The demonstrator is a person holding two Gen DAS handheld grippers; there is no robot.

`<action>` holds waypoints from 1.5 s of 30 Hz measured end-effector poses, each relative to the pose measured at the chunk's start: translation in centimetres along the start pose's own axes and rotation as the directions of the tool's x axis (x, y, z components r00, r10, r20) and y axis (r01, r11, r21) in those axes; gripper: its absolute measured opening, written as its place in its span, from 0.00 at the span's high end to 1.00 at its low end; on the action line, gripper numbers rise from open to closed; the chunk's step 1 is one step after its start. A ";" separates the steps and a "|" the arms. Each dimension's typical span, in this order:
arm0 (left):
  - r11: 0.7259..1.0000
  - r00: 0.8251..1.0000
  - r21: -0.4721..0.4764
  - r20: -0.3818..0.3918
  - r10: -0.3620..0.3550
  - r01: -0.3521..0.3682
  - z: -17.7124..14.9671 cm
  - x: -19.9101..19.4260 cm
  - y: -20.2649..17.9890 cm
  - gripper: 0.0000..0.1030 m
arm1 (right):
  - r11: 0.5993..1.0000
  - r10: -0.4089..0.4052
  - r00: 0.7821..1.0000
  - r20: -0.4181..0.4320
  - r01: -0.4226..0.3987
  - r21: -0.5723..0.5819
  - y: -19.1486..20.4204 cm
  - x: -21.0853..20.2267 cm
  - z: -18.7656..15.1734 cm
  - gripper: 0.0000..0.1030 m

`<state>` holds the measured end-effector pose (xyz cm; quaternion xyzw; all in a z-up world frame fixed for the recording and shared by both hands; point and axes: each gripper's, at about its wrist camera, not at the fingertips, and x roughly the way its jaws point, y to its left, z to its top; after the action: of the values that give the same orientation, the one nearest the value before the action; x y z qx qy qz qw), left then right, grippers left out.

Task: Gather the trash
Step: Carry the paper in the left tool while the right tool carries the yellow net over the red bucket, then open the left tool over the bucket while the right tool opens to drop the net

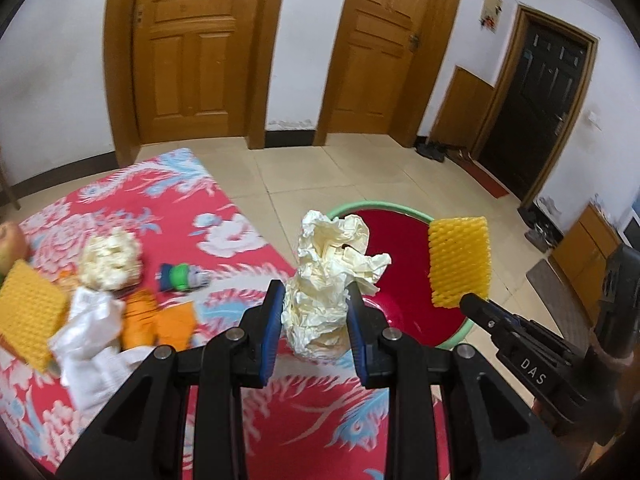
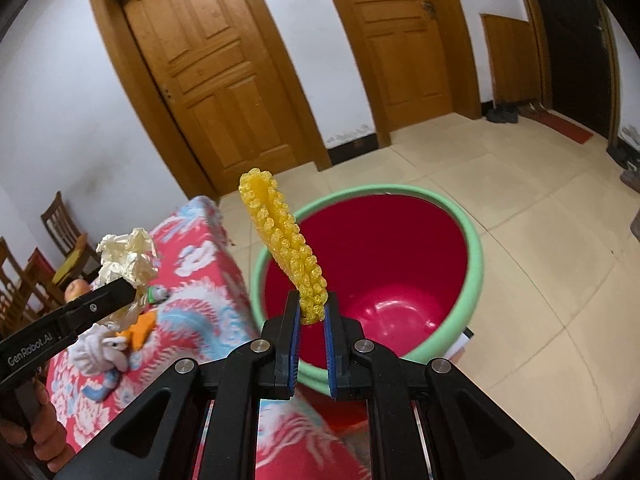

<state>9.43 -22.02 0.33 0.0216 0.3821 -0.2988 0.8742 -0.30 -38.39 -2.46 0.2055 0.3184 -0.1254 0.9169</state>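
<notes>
My left gripper [image 1: 316, 292] is shut on a crumpled cream paper wad [image 1: 332, 268], held above the table's right edge, just left of the red bin [image 1: 404, 312]. The same wad [image 2: 128, 256] shows at the left of the right wrist view, in the left gripper [image 2: 132, 294]. My right gripper [image 2: 312, 306] is shut on the lower end of a yellow foam net sleeve [image 2: 280, 236], which stands up over the near rim of the red bin with a green rim [image 2: 400, 280]. In the left wrist view that sleeve [image 1: 460, 260] hangs over the bin, pinched by the right gripper [image 1: 466, 300].
The red floral tablecloth [image 1: 248, 216] carries another yellow foam sleeve [image 1: 28, 308], a white foam net ball [image 1: 110, 258], white crumpled tissue [image 1: 92, 332], orange peel pieces [image 1: 160, 320], a small green-and-blue wrapper [image 1: 182, 276] and an apple [image 1: 10, 240]. Wooden chairs [image 2: 60, 224] stand at the far left.
</notes>
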 end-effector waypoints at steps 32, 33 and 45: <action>0.999 0.993 0.028 -0.121 -0.019 0.023 0.0 6.7 -2.7 0.46 | 0.992 -0.083 0.994 -0.077 0.089 0.086 -4.4 2.9 0.1 0.82; 0.999 0.993 0.022 -0.119 -0.020 0.023 0.0 6.5 -2.6 0.46 | 0.993 -0.080 0.994 -0.075 0.086 0.084 -4.3 2.8 0.1 0.79; 0.999 0.997 -0.031 -0.074 0.015 -0.017 -0.5 2.2 -0.3 0.46 | 0.997 -0.023 0.999 -0.044 0.026 0.066 -2.3 1.1 0.1 0.62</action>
<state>10.15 -23.30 -1.46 0.0220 0.4184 -0.2848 0.8622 -0.20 -40.57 -3.81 0.2347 0.3364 -0.1424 0.9008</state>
